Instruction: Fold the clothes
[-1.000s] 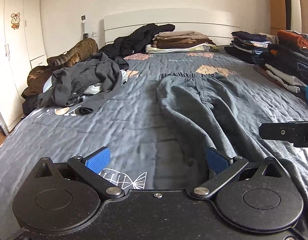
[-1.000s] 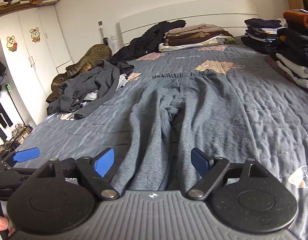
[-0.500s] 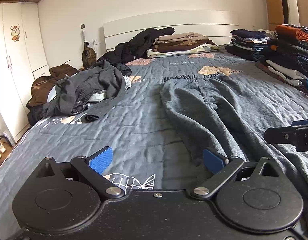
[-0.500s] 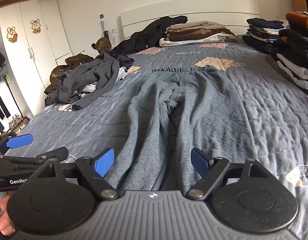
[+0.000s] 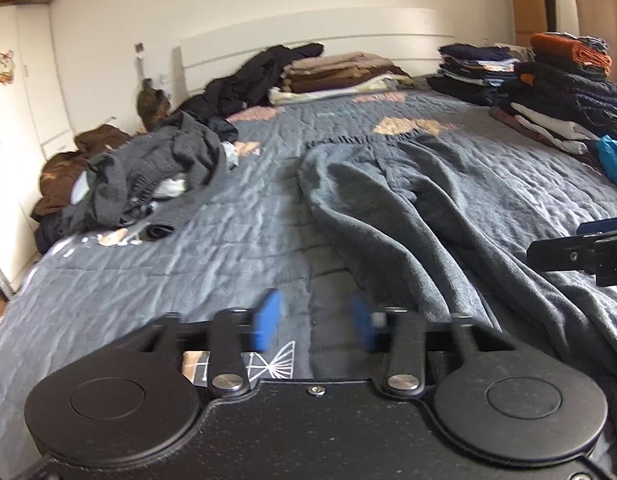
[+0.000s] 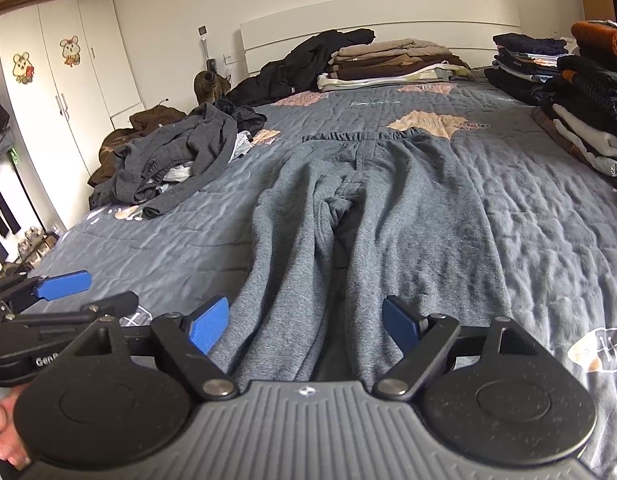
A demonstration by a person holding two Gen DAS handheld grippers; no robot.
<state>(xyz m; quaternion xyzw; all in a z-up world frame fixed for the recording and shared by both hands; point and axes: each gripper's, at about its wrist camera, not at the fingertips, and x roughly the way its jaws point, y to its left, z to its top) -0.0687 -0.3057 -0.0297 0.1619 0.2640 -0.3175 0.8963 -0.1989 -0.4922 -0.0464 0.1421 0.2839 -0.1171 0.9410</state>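
Observation:
Grey sweatpants lie flat on the bed quilt, waistband far, legs running toward me. My right gripper is open, its blue pads spread over the lower ends of both legs. My left gripper hovers over the quilt just left of the left leg. Its jaws are closing and blurred, with a gap still between the pads and only the quilt and the leg's edge under them. The right wrist view shows the left gripper at the left edge. The right gripper shows at the right edge of the left wrist view.
A heap of unfolded dark clothes lies at the bed's left. Folded stacks stand by the headboard and along the right side. A cat sits at the far left corner. A white wardrobe lines the left wall.
The left gripper's pads have come much closer together. The cat left the clothes heap and now sits near the headboard. The right gripper has stayed as it was.

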